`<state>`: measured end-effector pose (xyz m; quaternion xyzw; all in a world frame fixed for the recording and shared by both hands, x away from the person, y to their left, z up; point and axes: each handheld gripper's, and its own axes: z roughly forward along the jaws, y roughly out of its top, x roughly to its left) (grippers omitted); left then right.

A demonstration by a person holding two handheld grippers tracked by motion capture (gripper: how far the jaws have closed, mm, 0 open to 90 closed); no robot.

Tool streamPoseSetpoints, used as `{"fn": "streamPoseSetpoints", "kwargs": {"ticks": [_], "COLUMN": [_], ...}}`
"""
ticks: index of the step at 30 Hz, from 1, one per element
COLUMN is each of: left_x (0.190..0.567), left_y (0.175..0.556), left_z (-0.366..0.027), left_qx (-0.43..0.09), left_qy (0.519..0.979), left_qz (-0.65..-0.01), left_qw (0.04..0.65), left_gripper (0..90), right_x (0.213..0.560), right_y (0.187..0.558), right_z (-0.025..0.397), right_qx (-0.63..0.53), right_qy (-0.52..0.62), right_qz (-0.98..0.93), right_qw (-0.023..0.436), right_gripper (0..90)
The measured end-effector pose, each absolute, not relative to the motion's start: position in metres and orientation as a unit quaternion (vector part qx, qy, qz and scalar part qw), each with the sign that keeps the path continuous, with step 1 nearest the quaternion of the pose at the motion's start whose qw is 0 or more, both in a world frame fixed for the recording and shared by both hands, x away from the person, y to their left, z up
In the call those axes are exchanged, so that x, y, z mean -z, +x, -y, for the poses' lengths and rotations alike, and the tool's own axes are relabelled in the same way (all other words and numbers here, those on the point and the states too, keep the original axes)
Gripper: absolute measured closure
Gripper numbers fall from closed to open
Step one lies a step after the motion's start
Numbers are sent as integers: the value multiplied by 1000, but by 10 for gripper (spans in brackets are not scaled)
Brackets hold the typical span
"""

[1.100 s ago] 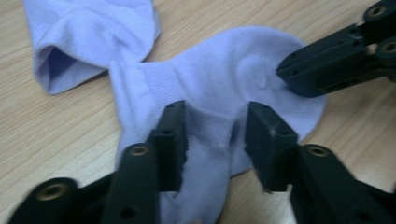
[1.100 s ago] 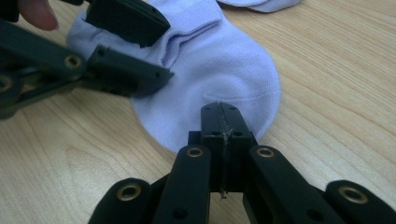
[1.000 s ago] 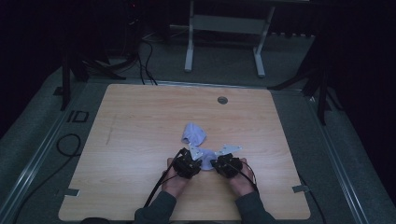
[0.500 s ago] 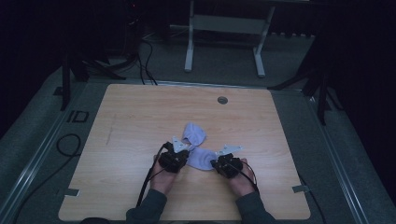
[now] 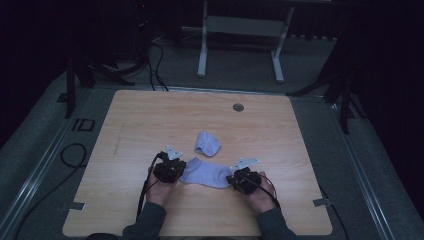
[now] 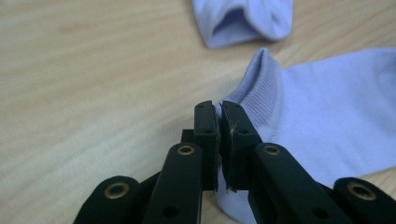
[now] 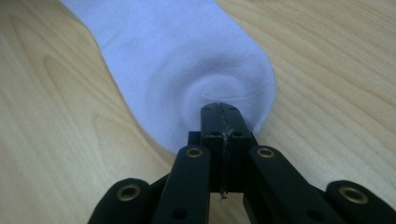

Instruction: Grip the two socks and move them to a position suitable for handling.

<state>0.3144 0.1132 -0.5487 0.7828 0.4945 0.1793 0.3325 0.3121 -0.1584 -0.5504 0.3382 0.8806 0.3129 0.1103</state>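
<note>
Near the table's [image 5: 125, 210] front edge, the left gripper [image 5: 170, 169] is pressed together on the cuff of a pale lilac sock [image 5: 207, 173]. The right gripper [image 5: 243, 181] pinches its toe. Held at both ends, the sock lies stretched flat between them, apparently to smooth it. A second sock [image 5: 207, 143] lies bunched just beyond.

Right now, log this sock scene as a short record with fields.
surface: wooden table
flat sock: pale lilac sock stretched flat between the two grippers
left gripper: shut on the flat sock's ribbed cuff
right gripper: shut on the flat sock's toe end
second sock: same colour, bunched, lying apart just beyond the flat one
table hole: round grommet near the far edge
</note>
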Motion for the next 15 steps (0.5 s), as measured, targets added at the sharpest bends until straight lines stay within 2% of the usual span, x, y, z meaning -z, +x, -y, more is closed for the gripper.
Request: {"fn": "streamPoseSetpoints", "kwargs": {"ticks": [7, 15], "left_x": [556, 545], "left_y": [307, 295], "left_z": [-122, -132], "left_qx": [-178, -189], "left_qy": [788, 788], "left_qz": [-494, -488], "left_qw": [320, 324], "left_gripper": [779, 736], "right_x": [549, 527], "right_y": [308, 321], "right_z": [162, 151], "right_qx": [-304, -328], "right_qy": [328, 314], "right_qz": [-888, -881], "right_qw": [105, 135], "right_gripper": [891, 885]}}
